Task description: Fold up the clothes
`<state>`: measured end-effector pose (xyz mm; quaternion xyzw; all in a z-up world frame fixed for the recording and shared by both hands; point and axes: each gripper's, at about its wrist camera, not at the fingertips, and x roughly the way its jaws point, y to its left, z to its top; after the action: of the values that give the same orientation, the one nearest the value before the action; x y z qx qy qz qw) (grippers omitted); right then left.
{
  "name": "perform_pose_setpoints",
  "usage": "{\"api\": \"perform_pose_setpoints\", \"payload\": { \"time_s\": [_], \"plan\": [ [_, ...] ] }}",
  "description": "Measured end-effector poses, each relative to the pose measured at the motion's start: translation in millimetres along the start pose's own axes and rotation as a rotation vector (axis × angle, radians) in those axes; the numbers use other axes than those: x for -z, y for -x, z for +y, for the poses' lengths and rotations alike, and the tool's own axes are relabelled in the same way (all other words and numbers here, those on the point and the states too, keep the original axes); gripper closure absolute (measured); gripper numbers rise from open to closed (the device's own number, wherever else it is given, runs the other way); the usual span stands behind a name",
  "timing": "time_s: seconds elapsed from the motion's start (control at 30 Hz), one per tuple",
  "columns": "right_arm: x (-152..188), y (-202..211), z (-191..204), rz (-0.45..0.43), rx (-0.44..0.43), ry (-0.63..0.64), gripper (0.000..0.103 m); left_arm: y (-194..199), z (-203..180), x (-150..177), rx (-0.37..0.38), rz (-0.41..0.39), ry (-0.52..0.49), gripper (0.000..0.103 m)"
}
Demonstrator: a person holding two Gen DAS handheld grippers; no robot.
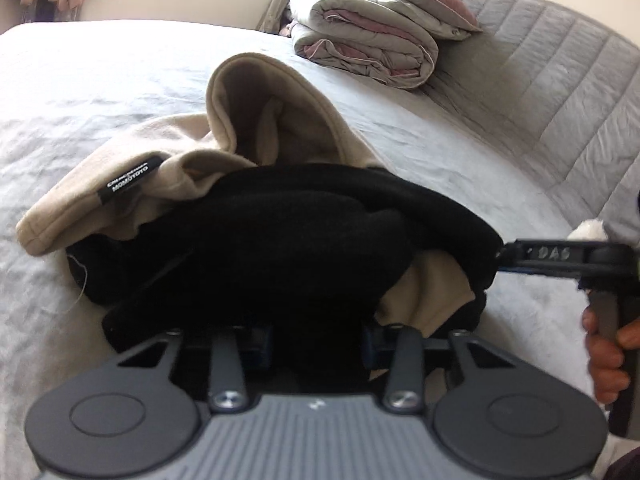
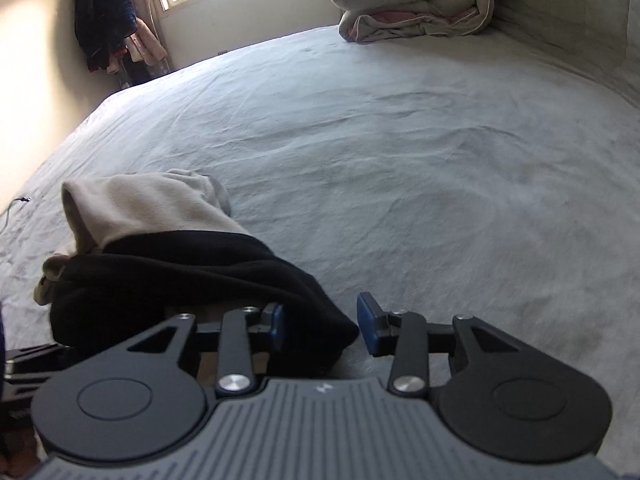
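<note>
Black-and-beige garment (image 1: pixel 256 236) bunched on bed (image 2: pixel 400 140), right gripper (image 2: pixel 320 322) parted and slack, left gripper (image 1: pixel 316 338) buried — grip untellable — so likely to slump, fold lost.

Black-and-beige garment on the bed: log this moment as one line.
scene: black-and-beige garment bunched on bed | left gripper: jaws around black fabric, grip unclear | right gripper: open at garment's edge | fold: not done

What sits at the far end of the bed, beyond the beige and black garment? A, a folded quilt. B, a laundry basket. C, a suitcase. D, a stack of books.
A: a folded grey and pink quilt lies on the bed sheet at its far end, beyond the beige and black garment.
</note>
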<state>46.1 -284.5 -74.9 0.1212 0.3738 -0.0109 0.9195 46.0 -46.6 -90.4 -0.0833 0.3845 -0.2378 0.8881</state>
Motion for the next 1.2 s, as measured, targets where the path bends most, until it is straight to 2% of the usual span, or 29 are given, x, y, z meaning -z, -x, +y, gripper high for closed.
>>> {"api": "perform_pose_setpoints", "payload": {
  "time_s": [0.07,0.17,0.3,0.33,0.43,0.57,0.63,0.83,1.03,1.13,1.2],
  "plan": [
    [0.3,-3.5,-0.6,0.002,0.004,0.003,0.060,3.9,1.1,0.5,0.006,-0.009,0.008,0.078],
    [1.0,-8.0,1.6,0.002,0.009,0.022,0.058,8.3,0.8,3.5,0.004,-0.011,-0.012,0.083],
    [0.5,-16.8,6.1,0.014,-0.012,0.033,0.058,8.2,9.2,-2.3,0.032,-0.012,0.045,0.087],
    [0.9,-19.2,7.3,0.023,-0.019,0.034,0.061,9.0,8.2,-2.3,0.029,-0.019,0.054,0.088],
    [3.1,-21.4,9.0,0.045,-0.039,0.028,0.083,14.7,4.7,-2.2,0.003,-0.040,0.068,0.089],
    [4.5,-15.9,13.5,0.054,-0.059,0.027,0.096,28.3,0.7,-2.1,-0.023,-0.068,0.079,0.090],
    [5.4,-10.6,16.7,0.055,-0.066,0.034,0.098,35.7,-1.6,-2.1,-0.030,-0.093,0.080,0.090],
    [9.6,12.3,29.7,0.041,-0.108,0.080,0.099,68.9,-2.2,-1.6,-0.063,-0.185,0.102,0.091],
    [18.8,37.3,42.0,0.067,-0.189,0.081,0.099,107.4,-0.6,3.3,-0.070,-0.266,0.142,0.092],
    [24.2,46.5,49.6,0.085,-0.224,0.090,0.099,121.5,1.5,4.9,-0.058,-0.267,0.154,0.092],
    [27.9,50.5,56.7,0.081,-0.235,0.127,0.097,125.5,2.9,4.7,-0.026,-0.227,0.140,0.092]
  ]
}}
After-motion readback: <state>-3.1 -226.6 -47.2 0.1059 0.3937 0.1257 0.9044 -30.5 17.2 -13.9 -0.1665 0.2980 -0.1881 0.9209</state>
